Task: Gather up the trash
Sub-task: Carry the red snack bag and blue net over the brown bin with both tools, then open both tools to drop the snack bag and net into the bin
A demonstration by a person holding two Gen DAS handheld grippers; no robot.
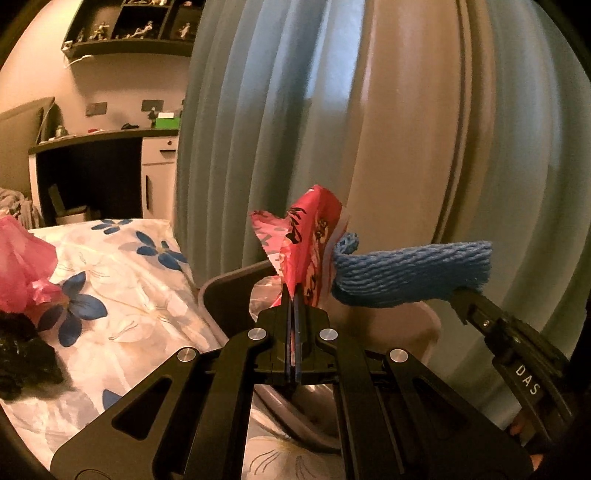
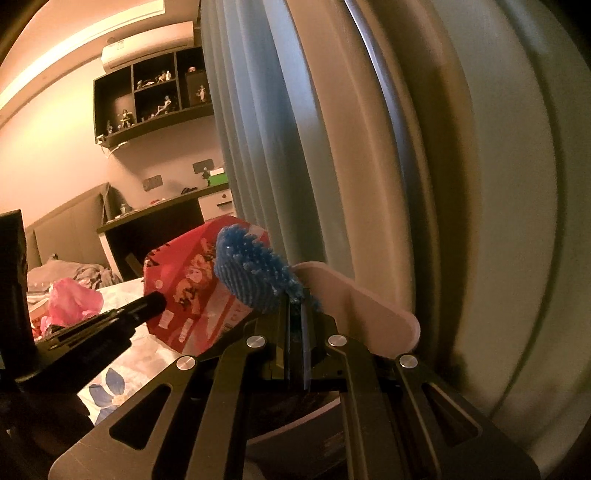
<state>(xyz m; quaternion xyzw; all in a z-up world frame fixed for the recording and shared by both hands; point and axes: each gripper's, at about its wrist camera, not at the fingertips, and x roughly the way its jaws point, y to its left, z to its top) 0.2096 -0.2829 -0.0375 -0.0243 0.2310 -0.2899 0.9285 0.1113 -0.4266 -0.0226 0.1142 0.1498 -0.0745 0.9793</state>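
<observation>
My left gripper (image 1: 293, 295) has its jaws pinched narrow on the bottom edge of a red snack wrapper (image 1: 301, 243), which stands up crumpled above them; my right gripper (image 2: 295, 306) has its jaws closed the same way on one end of a blue foam net sleeve (image 2: 251, 273), the kind that cushions fruit. Both pieces hang together over the pale bin (image 1: 428, 325) beside the bed, the sleeve's free end touching the wrapper. I judge both to be nearly weightless: the wrapper is thin, slick film that crackles and can slide out of a loose pinch, so an edge fold is the place to hold it; the foam net is soft and springy, squashes flat and grips well anywhere along its length. Neither can break. Something clear and crinkled sits just under the wrapper, perhaps a liner or a bag in the bin, though I cannot be sure from here. The bin's raised rim (image 2: 369, 306) lies right beneath my right jaws and is what I might knock. Farther left, on the flowered bedspread (image 1: 122, 280), lie a pink plastic bag (image 1: 22, 266) and a black crumpled lump (image 1: 22, 354), likely more trash. Behind the bin hangs a grey-blue curtain (image 1: 258, 110), and beyond it a desk (image 1: 103, 138) and wall shelves (image 1: 136, 26) with figurines.
</observation>
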